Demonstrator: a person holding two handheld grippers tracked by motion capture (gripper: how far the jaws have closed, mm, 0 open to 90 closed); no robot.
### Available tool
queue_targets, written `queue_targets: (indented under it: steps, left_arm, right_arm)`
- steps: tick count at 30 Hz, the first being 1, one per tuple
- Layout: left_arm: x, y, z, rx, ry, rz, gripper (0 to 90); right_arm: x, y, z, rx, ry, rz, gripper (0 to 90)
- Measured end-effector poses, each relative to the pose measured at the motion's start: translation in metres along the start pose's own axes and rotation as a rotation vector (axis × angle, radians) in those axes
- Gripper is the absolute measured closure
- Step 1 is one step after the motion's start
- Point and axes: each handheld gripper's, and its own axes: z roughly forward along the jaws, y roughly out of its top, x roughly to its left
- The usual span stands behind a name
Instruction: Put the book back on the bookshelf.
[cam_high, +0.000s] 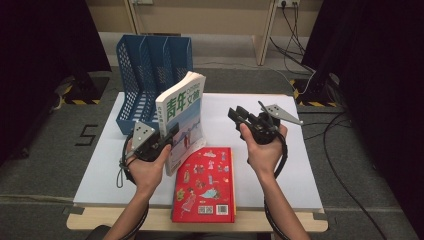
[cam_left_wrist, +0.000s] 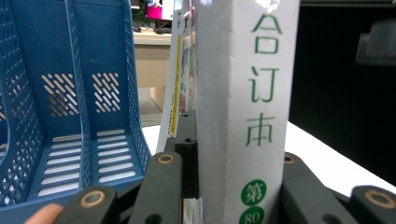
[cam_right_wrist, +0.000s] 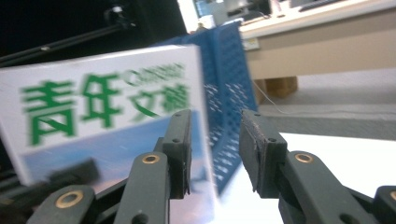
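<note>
we find the left claw (cam_high: 167, 136) closed on the magazine (cam_high: 182, 120), which stands upright near the middle of the desk (cam_high: 300, 170), leaning slightly toward the far edge. in the left gripper view the magazine's white spine (cam_left_wrist: 247, 112) sits between the two black jaws, both pressed against it, low on the spine. the person's left hand (cam_high: 147, 162) carries this claw from the near edge.

we note the right claw (cam_high: 239, 116) held above the desk just right of the magazine, apart from it. its jaws stand part open with nothing between them; the right gripper view shows a clear gap between the pads, with the magazine's cover (cam_right_wrist: 107, 116) blurred beyond the left-hand jaw. the right hand (cam_high: 265, 150) grips it from the near side.

a blue file rack (cam_high: 150, 80) stands at the far left corner of the desk, its slots open toward the near side; the magazine is just in front of its right end. in the left gripper view the rack (cam_left_wrist: 70, 102) lies close beside the magazine, and we cannot tell whether they touch.

a red book (cam_high: 205, 185) lies flat at the near edge, cover up, just beside the foot of the magazine, its near end overhanging the white desk top.
</note>
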Motion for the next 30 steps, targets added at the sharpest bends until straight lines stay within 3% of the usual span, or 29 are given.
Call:
queue_targets:
  steps: [14, 22, 27, 30]
  left_arm:
    - [0.008, 0.006, 0.000, -0.003, -0.016, 0.005, 73.6]
    - [0.013, 0.012, -0.003, -0.021, -0.014, 0.005, 73.6]
    - [0.014, 0.018, -0.008, -0.052, -0.015, 0.031, 73.7]
    - [0.016, 0.023, -0.010, -0.067, -0.020, 0.024, 73.7]
  right_arm:
    - [-0.051, -0.031, -0.011, 0.031, -0.129, 0.070, 65.2]
    - [-0.066, -0.044, -0.015, 0.053, -0.162, 0.095, 65.2]
    - [-0.070, -0.050, -0.016, 0.061, -0.170, 0.103, 65.2]
    - [-0.072, -0.052, -0.017, 0.067, -0.175, 0.110, 65.2]
